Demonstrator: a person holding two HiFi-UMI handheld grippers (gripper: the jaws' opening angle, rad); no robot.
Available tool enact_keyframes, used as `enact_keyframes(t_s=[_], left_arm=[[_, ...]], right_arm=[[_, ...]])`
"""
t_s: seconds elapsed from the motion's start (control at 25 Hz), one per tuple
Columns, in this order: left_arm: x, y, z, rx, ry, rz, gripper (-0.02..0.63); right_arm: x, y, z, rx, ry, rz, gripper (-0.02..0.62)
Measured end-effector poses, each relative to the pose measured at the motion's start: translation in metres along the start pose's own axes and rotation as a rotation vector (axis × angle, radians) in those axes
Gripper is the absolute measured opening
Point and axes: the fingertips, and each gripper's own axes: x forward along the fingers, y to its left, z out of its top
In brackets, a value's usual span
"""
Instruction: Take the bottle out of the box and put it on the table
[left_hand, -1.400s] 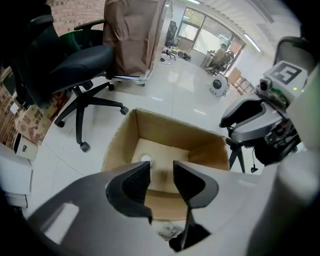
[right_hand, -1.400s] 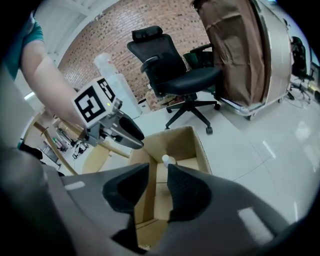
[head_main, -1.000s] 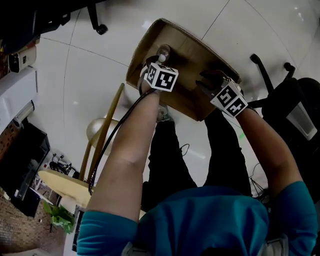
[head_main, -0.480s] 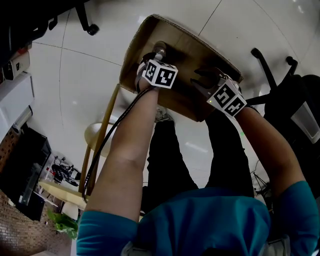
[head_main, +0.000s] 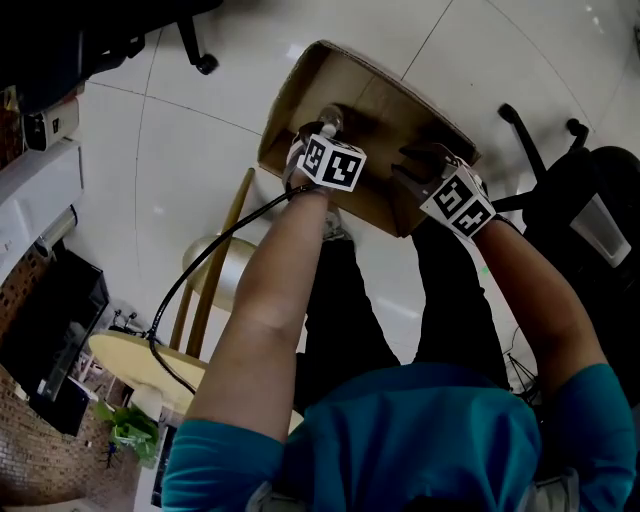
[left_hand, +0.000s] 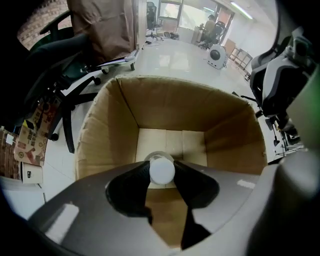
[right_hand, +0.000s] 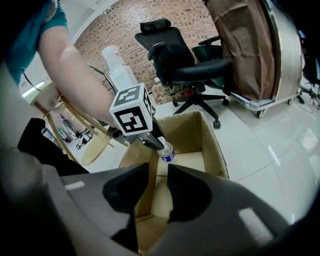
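A clear bottle (left_hand: 161, 169) with a white cap stands inside an open cardboard box (left_hand: 115, 130). My left gripper (left_hand: 162, 176) points straight down into the box, and its dark pads press on the bottle's cap from both sides. In the head view the bottle (head_main: 328, 121) shows just beyond the left gripper (head_main: 320, 140). My right gripper (right_hand: 159, 186) is shut on the box's near wall (right_hand: 146, 187), with the cardboard edge between its jaws. The right gripper view shows the bottle (right_hand: 167, 153) hanging under the left gripper (right_hand: 159, 145). The right gripper (head_main: 415, 165) sits at the box's (head_main: 380, 95) right end.
The box sits low over a white tiled floor (head_main: 200, 130). A black office chair (head_main: 570, 180) stands to the right and another chair (right_hand: 175, 55) beyond the box. A round wooden table (head_main: 140, 365) and wooden stool (head_main: 215, 265) are on the left.
The left gripper stays over the bottle at the box's left end and now looks slightly nearer. The right gripper keeps its hold on the box wall. The whole view has shifted a little.
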Motion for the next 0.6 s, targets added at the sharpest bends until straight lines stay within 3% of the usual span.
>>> enact_keyframes(t_s=[0.16, 0.36, 0.6], left_arm=[[-0.049, -0.022, -0.007, 0.000, -0.019, 0.008, 0.152], [-0.124, -0.038, 0.014, 0.010, -0.086, 0.059, 0.150], [-0.317, -0.075, 0.085, -0.081, -0.198, 0.050, 0.150]], right_arm=[[-0.027, 0.023, 0.020, -0.017, -0.008, -0.006, 0.117], [-0.065, 0.038, 0.063, -0.121, -0.002, -0.002, 0.117], [-0.193, 0.062, 0.187, -0.188, -0.015, -0.014, 0.117]])
